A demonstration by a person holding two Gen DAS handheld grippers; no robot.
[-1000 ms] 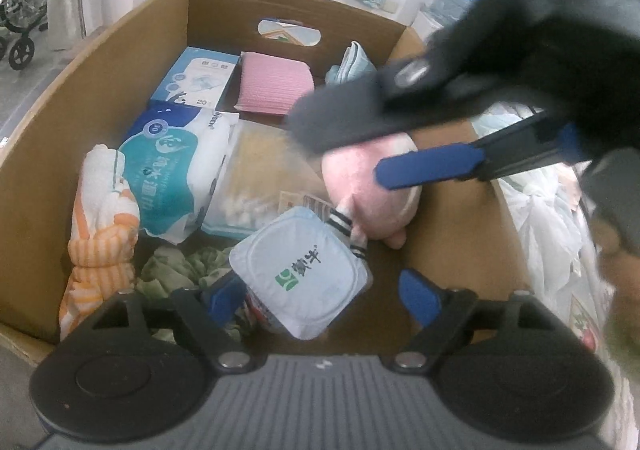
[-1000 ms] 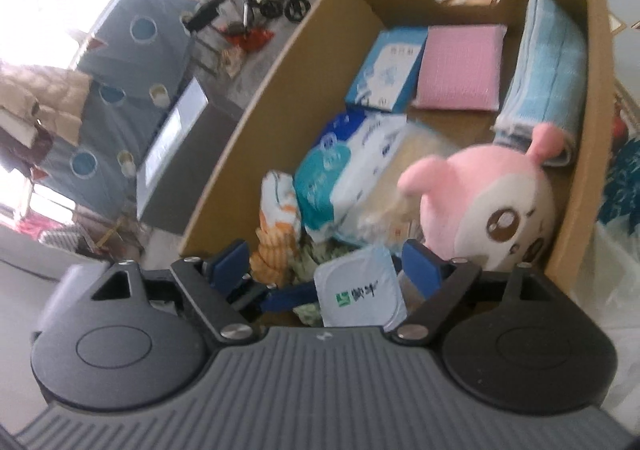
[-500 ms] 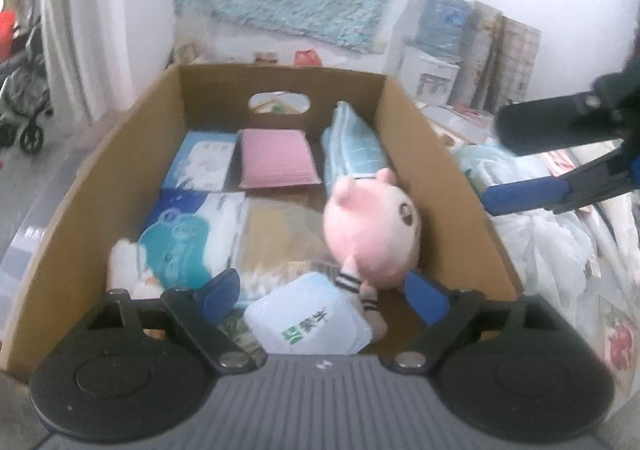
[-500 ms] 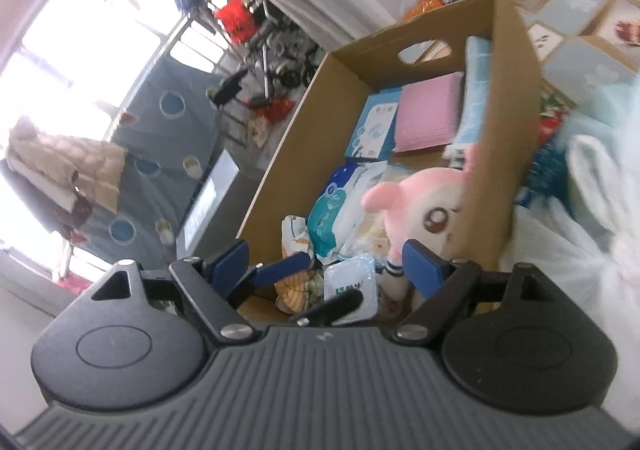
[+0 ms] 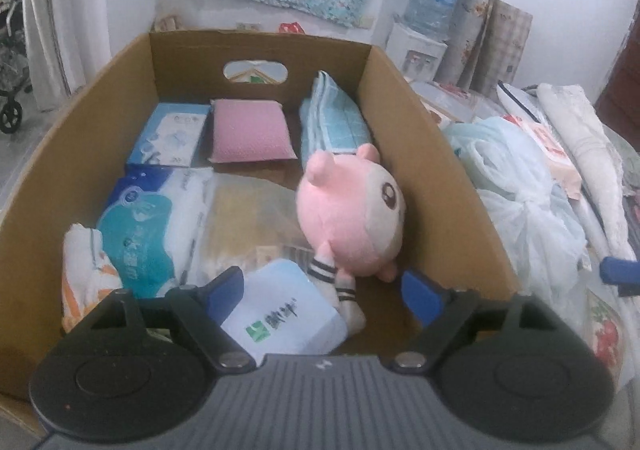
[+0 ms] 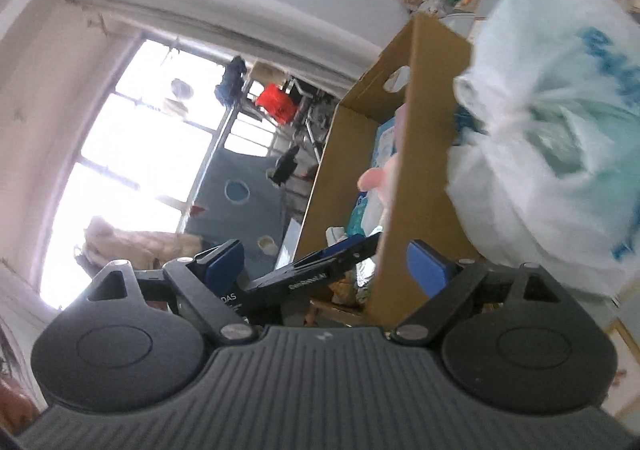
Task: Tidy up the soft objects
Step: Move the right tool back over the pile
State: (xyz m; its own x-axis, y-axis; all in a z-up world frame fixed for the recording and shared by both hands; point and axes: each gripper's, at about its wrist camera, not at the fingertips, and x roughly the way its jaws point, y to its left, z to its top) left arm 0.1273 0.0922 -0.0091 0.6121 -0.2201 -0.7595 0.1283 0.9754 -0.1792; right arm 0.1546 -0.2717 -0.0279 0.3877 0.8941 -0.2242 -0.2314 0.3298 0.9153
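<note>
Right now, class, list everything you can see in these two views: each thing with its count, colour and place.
cardboard box: one, brown, centre, open top
pink plush toy: one, pink and cream, in box by right wall
pink cushion: one, pink, back of box
folded blue cloth: one, pale blue check, back right corner
blue carton: one, blue and white, back left
tissue pack: one, teal and white, left side of box
striped towel: one, orange and white, near left corner
white pouch: one, pale blue-white, green logo, front of box
plastic bag: one, whitish-blue, outside box's right wall
left gripper: black, blue pads, open over box front
right gripper: black, blue pads, jaws opening, nothing between, outside box
</note>
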